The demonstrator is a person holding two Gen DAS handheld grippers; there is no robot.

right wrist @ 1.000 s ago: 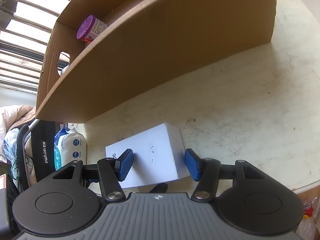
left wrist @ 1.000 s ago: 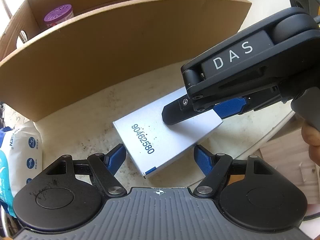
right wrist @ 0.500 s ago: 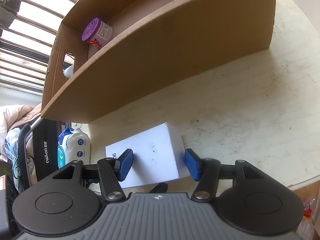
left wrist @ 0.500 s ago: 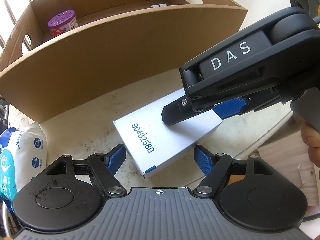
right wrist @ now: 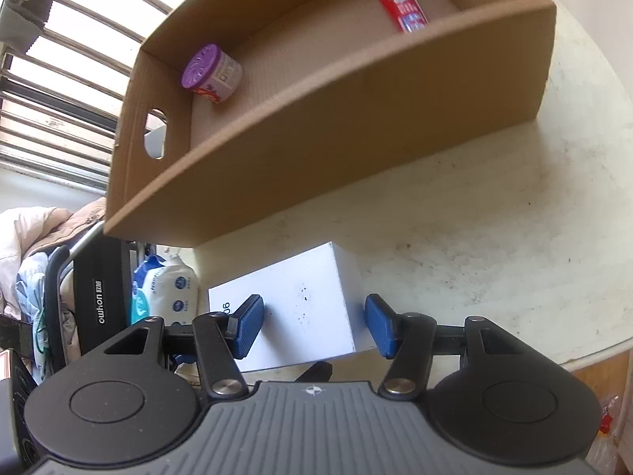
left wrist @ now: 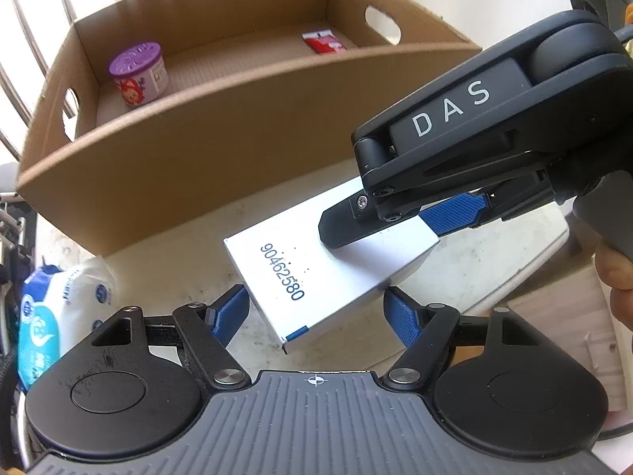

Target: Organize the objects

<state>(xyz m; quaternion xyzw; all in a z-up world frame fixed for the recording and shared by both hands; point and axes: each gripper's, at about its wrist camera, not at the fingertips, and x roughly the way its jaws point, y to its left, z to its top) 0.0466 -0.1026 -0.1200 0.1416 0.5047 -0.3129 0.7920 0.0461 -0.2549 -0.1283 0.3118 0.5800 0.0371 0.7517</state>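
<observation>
Left wrist view: the left gripper (left wrist: pixel 316 301) was tilted steeply down, its blue pads set against the two long side edges of the white box (left wrist: pixel 336 273). It looked to be gripping the near end.

- The right gripper (right wrist: pixel 312 324) was clamped across the far end of the same box. One finger lay over the top face and the other pad sat at the outer edge, so the box was shared between the two claws.
- The box's long axis ran diagonally, from just ahead of the left claw out toward the right claw. It appeared to be held clear of the table (right wrist: pixel 494 237).
- The cardboard carton (left wrist: pixel 237 134) stood straight ahead of both claws with its near wall facing them. My judgement is that the next move turns on raising the box over that wall.
- Inside the carton, a purple-lidded jar (left wrist: pixel 138 73) stood ahead and to the left, and a red packet (left wrist: pixel 322 43) lay ahead and to the right. The floor between them was bare.
- The tabletop was pale, speckled and stained, with a rounded edge.
- A wipes pack (left wrist: pixel 51 316) lay to the left of the left claw.
- Window bars (right wrist: pixel 59 79) stood beyond the carton, in bright daylight.
</observation>
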